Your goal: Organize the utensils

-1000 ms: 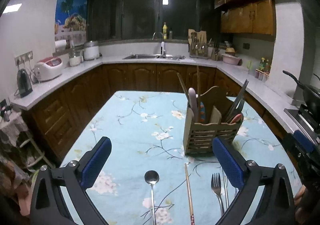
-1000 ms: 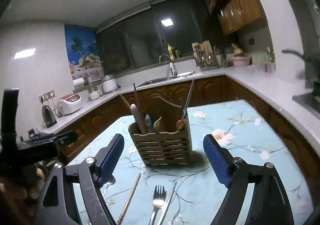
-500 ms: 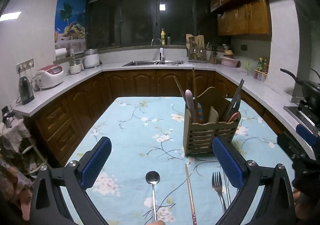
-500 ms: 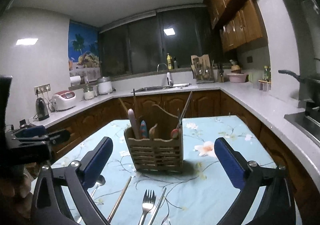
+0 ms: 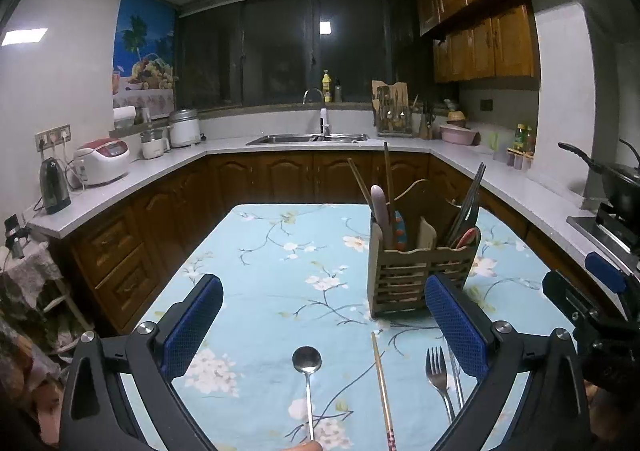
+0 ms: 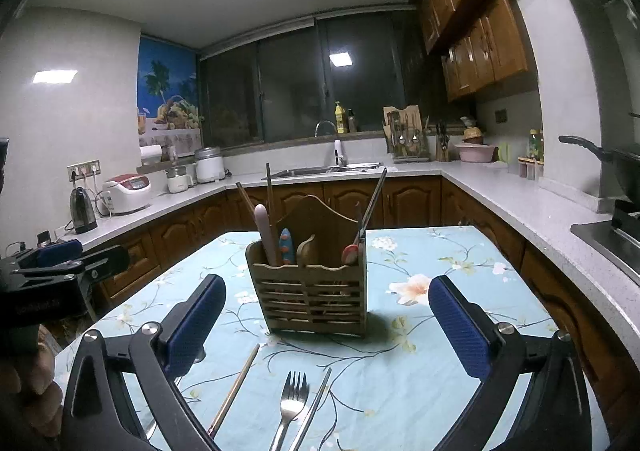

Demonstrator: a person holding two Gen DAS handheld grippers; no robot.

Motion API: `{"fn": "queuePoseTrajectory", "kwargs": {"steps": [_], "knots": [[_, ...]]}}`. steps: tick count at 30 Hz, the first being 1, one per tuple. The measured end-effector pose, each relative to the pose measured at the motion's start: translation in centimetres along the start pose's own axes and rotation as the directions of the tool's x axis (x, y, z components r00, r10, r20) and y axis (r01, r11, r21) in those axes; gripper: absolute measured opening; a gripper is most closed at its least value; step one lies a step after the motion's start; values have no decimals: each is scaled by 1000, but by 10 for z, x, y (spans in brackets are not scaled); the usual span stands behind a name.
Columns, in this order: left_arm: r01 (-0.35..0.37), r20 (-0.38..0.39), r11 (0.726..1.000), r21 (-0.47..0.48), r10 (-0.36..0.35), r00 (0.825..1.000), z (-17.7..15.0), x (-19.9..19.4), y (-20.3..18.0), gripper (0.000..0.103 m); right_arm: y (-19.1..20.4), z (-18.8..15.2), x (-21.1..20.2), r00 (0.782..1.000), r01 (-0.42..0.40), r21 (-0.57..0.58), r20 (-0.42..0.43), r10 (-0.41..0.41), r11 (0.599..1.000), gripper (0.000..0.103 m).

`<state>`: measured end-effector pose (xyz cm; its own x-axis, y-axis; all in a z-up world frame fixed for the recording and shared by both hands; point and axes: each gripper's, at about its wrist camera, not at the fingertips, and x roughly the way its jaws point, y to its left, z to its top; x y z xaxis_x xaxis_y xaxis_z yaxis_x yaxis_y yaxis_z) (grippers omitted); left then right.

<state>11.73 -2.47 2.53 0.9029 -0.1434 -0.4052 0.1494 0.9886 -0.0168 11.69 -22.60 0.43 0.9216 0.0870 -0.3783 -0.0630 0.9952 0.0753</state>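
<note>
Table (image 5: 280, 251) with floral cloth: near edge cut off by both frames; far half bare, open room there. Wooden holder (image 6: 308, 291) stands upright mid-table, its contents partly hidden by the slatted front. Left gripper (image 5: 322, 325) jaws wide apart, empty, above spoon (image 5: 307, 361). Right gripper (image 6: 326, 325) jaws wide apart, empty, above fork (image 6: 293, 397). Chopstick (image 5: 382, 379) lies between spoon and fork; handles cut off below.

Slatted wooden caddy (image 6: 312, 291), matt; shiny metal fork (image 6: 291, 399), spoon (image 5: 307, 363); floral cloth tablecloth (image 5: 280, 251).
</note>
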Motion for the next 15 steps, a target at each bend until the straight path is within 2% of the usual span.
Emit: {"fn": "queuePoseTrajectory", "kwargs": {"steps": [15], "knots": [[-5, 24, 1000, -1, 6, 1000, -8, 2, -2, 102, -1, -1, -4, 1000, 4, -1, 3, -3, 1000, 102]]}}
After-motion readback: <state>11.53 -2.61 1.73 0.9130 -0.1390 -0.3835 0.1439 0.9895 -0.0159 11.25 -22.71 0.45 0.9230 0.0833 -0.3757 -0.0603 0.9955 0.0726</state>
